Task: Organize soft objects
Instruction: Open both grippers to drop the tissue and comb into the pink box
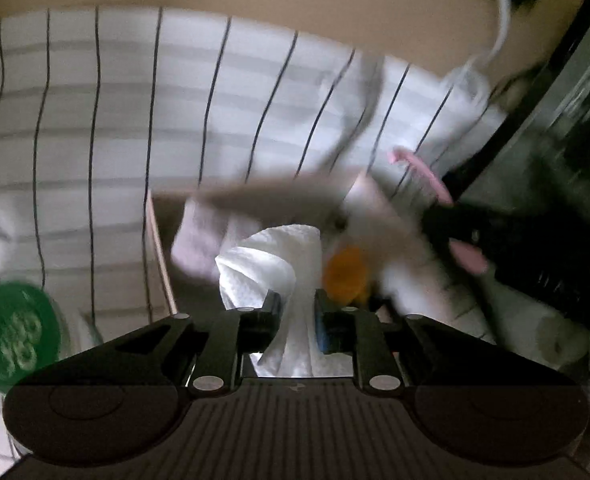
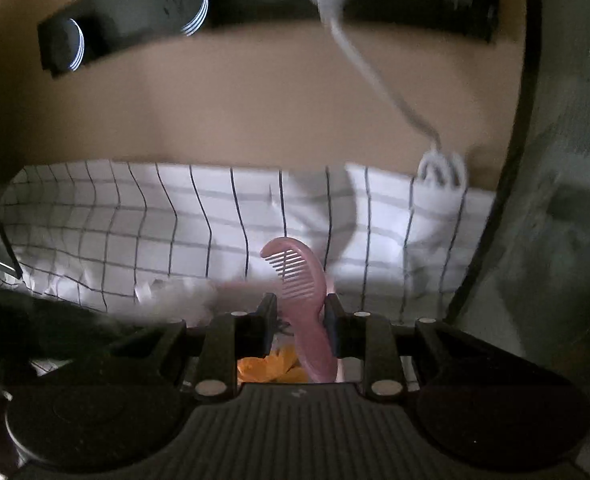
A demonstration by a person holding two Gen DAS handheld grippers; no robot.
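Note:
My left gripper (image 1: 298,312) is shut on a crumpled white paper towel (image 1: 271,264) and holds it above a cardboard box (image 1: 159,248) with soft things in it: a pale pink cloth (image 1: 199,236) and an orange item (image 1: 345,274). My right gripper (image 2: 298,316) is shut on a pink comb (image 2: 301,280), teeth to the left, tip pointing up. The comb and the right gripper also show blurred at the right of the left wrist view (image 1: 427,176). An orange item (image 2: 271,368) lies under the right gripper.
A white cloth with a dark grid (image 1: 115,120) covers the surface behind. A green lid (image 1: 17,334) sits at the lower left. A white charger and cable (image 2: 439,172) lie at the cloth's far edge by a beige wall. A dark glass panel (image 2: 555,200) stands at the right.

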